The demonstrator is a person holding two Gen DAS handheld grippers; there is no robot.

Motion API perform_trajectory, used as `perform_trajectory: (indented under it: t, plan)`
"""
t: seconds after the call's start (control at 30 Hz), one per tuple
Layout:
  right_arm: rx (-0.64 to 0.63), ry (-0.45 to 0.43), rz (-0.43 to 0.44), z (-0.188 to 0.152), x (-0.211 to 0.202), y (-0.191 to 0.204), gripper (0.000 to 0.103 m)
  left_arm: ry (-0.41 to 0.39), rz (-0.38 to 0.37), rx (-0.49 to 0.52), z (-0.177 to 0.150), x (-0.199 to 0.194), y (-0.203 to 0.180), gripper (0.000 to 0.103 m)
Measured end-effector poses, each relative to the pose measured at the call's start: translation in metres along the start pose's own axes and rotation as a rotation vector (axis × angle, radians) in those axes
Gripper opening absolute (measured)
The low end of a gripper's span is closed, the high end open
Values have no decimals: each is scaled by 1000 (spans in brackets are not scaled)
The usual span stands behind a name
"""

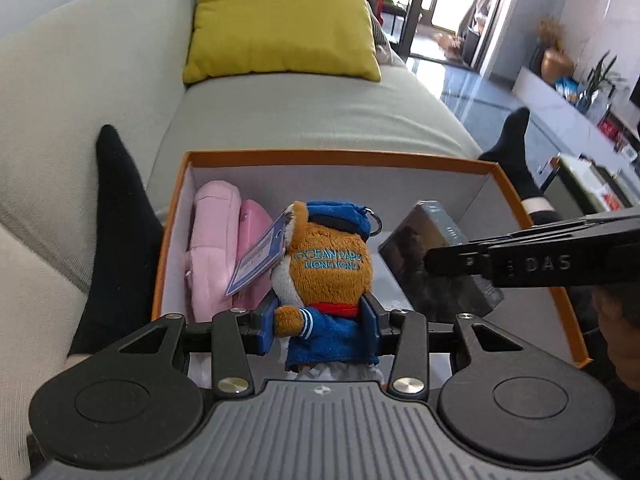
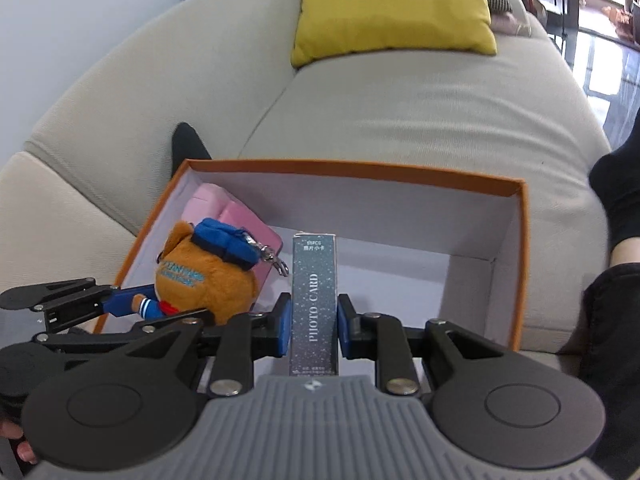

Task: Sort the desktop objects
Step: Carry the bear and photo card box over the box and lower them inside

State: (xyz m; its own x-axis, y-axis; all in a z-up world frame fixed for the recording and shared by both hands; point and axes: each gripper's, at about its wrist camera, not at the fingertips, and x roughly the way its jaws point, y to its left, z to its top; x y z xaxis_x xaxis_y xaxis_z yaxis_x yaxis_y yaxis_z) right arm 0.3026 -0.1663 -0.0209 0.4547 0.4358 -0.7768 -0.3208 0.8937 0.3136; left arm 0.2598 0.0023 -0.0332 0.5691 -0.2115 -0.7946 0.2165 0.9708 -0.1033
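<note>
Holding two items over one open container, as catalogued below.

Container: orange box with white interior, lidless, resting on a pale sofa between the person's black-socked feet.

Item one: plush bear keyring, brown, blue cap, blue sailor top, red neckerchief, lettering "OCEAN PARK HONG KONG" across the back of its head, paper tag hanging at its left side, metal ring at the cap. Clamped at the body by the left hand-held gripper, its blue pads pressing both flanks. Position: above the box's near-left part, upright, back toward the camera.

Item two: photo card pack, slim dark speckled carton printed "PHOTO CARD". Pinched across its narrow faces by the right hand-held gripper, the pads tight against it. Position: above the box's near middle, standing on end; whether it touches the floor of the box cannot be told.

Already inside, far-left corner: pink pouch leaning on the wall, pink case beside it.

Background: yellow cushion on the sofa.
</note>
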Motion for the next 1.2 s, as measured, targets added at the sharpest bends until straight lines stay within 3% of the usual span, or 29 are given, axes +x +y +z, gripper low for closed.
perform_trajectory:
  t: [0.2,0.67,0.9,1.0,1.2]
  plan:
    - [46,35,-21,10,24,-11,24,28,-21,76,6,21,-16,48]
    - [128,80,-31,25,67,-16,24,55,134,197,11,58,-33,50]
    - [123,100,-43,23,74,-19,26,129,87,154,15,75,-25,57]
    - [114,102,-28,23,70,-19,30,132,44,119,14,70,-19,57]
    - [72,97,-19,19,54,-16,31,112,28,104,10,48,-16,57]
